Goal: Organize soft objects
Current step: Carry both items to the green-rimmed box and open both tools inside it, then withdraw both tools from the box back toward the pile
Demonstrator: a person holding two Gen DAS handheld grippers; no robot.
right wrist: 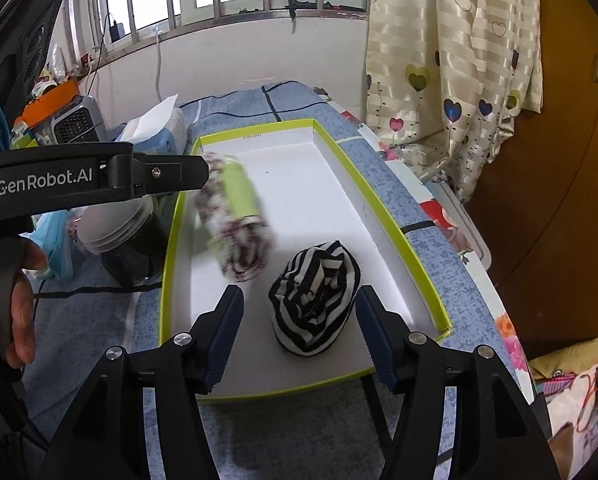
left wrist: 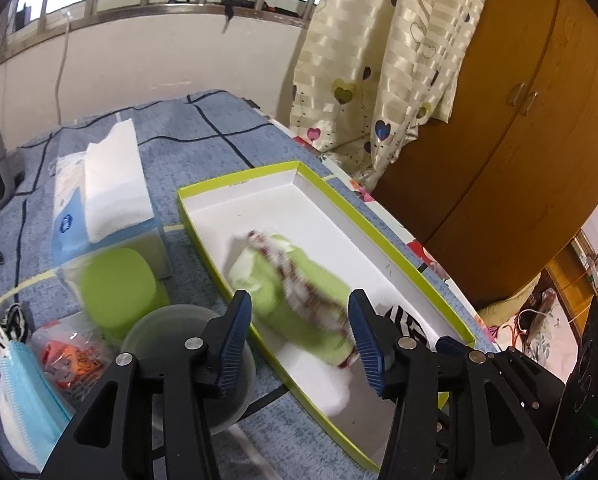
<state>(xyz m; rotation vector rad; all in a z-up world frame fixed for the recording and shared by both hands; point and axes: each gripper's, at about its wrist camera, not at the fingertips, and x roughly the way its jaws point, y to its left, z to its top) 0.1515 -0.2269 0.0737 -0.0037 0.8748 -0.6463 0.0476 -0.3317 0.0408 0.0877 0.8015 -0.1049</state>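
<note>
Grippers both parted, holding nothing | my left gripper (left wrist: pixel 299 334) straddles blurred green sock roll (left wrist: pixel 295 292) | my right gripper (right wrist: pixel 299 334) straddles striped sock roll (right wrist: pixel 315 304) | both rolls inside lime-rimmed box (right wrist: pixel 379 208)

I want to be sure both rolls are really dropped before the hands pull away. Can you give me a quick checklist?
1. Left tool open, clear of the green roll: ok.
2. Right tool open, clear of the striped roll: ok.
3. Both rolls inside the box: ok.
4. Green roll settled: cannot tell, it is blurred.
5. Rolls apart: ok.
</note>
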